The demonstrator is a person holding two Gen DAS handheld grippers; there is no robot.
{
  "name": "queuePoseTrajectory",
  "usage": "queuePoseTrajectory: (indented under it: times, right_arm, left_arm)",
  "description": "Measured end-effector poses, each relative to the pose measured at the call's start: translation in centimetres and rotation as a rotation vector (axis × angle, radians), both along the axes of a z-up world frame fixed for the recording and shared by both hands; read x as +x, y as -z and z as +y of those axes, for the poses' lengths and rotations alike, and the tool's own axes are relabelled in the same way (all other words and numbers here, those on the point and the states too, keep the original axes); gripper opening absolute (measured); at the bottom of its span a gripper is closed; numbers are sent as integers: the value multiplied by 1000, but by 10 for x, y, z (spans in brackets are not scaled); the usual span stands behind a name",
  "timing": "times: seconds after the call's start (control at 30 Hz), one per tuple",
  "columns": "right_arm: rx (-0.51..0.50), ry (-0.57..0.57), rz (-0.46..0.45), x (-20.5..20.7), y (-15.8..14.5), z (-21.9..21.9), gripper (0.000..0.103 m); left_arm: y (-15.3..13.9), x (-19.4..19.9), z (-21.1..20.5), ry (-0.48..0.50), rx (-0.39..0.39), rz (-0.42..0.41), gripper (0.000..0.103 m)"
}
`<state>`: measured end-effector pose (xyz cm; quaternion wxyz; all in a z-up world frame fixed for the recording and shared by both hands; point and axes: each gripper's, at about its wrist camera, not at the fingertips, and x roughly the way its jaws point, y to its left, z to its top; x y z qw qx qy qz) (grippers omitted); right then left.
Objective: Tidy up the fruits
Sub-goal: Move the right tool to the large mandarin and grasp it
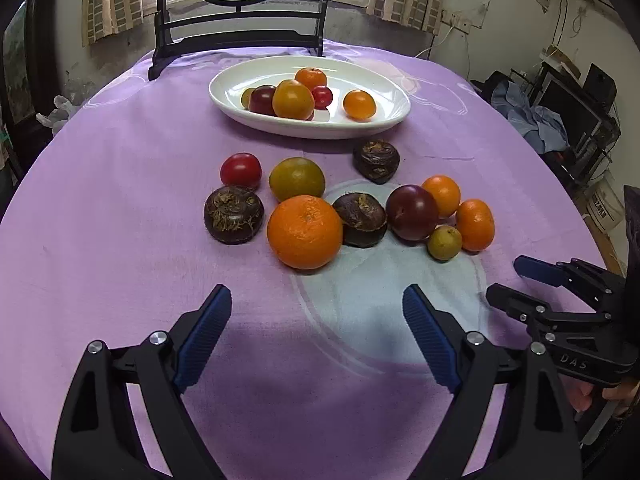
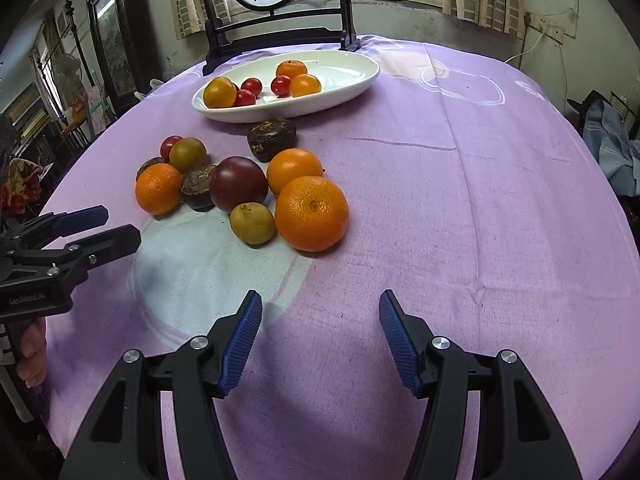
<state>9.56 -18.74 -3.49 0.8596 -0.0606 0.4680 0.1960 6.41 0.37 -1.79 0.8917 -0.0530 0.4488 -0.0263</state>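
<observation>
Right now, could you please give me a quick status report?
Left gripper and right gripper open, empty. Loose fruit near the white dish, big orange nearest left. Nothing blocking.

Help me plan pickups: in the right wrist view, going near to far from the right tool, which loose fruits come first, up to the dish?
Right tool → large orange → purple plum → dark wrinkled fruit → white dish.

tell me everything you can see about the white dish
The white dish is a long, shallow oval, glossy like glazed ceramic. It sits flat on the purple tablecloth at the far side, in front of a dark wooden stand. It holds a few oranges and small red fruits, about half full. Neither tongs touch it.
</observation>
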Motion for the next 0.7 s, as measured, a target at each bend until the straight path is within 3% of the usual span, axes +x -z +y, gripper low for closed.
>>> queuePoseTrajectory:
  times: [0.5, 0.63, 0.7]
  right_arm:
    - [-110, -15, -42, 39, 3, 24, 62]
    - [-105, -45, -66, 43, 1, 34, 44]
    - [-106, -49, -72, 40, 1, 34, 44]
  left_arm:
    - [17, 20, 5, -1, -12, 54, 85]
    - [18, 22, 4, 2, -2, 58, 85]
    - [19, 23, 3, -1, 4, 59, 85]
